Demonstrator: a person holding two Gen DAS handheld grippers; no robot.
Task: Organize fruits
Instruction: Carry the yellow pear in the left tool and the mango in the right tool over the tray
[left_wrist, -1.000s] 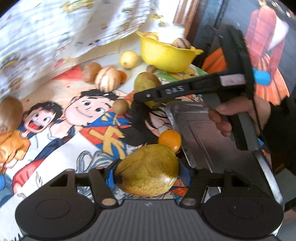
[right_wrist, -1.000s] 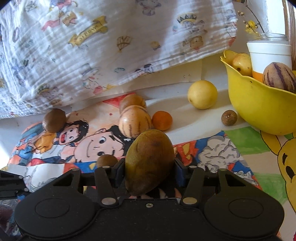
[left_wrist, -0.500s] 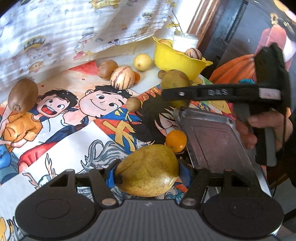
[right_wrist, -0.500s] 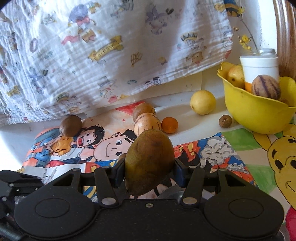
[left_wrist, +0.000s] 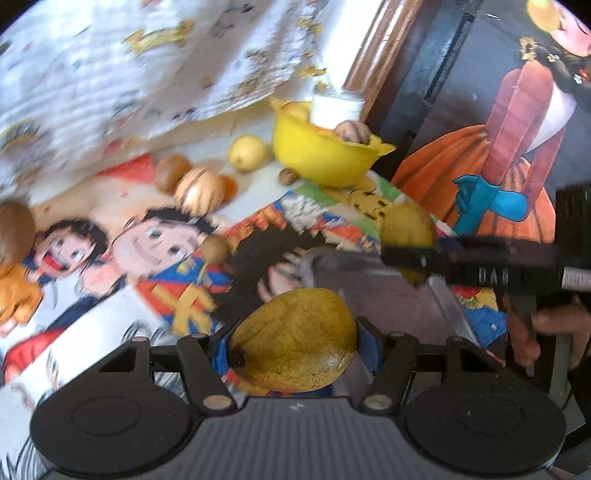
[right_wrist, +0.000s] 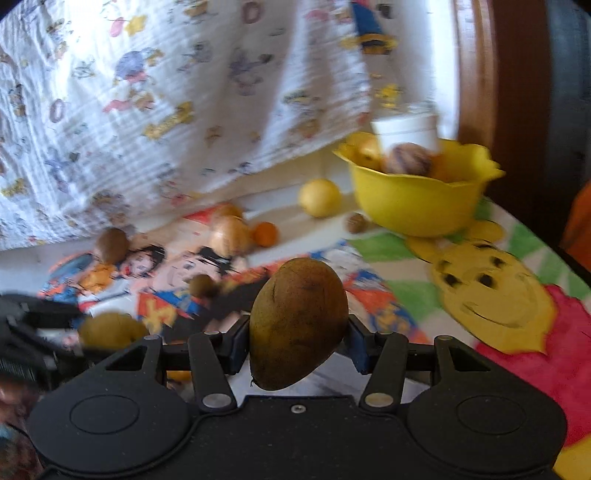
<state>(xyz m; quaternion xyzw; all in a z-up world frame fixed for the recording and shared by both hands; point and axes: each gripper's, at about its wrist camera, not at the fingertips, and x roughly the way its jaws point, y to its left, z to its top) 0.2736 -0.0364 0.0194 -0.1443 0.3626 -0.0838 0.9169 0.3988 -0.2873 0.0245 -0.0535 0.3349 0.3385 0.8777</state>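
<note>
Cartoon-printed tablecloth (right_wrist: 491, 295) across the table. White cartoon-print cloth (right_wrist: 166, 103) hanging at the back, lower edge near the table surface. White cup (right_wrist: 406, 131) upright behind the bowl. Wooden frame (right_wrist: 476, 66) at right rear. Painted figure in an orange skirt (left_wrist: 480, 162) on the dark panel beyond the table edge

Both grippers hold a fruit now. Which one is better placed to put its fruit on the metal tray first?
Probably the left gripper: its yellow-green fruit hangs just before the metal tray. The right gripper, holding the brown fruit, sits farther right.
</note>
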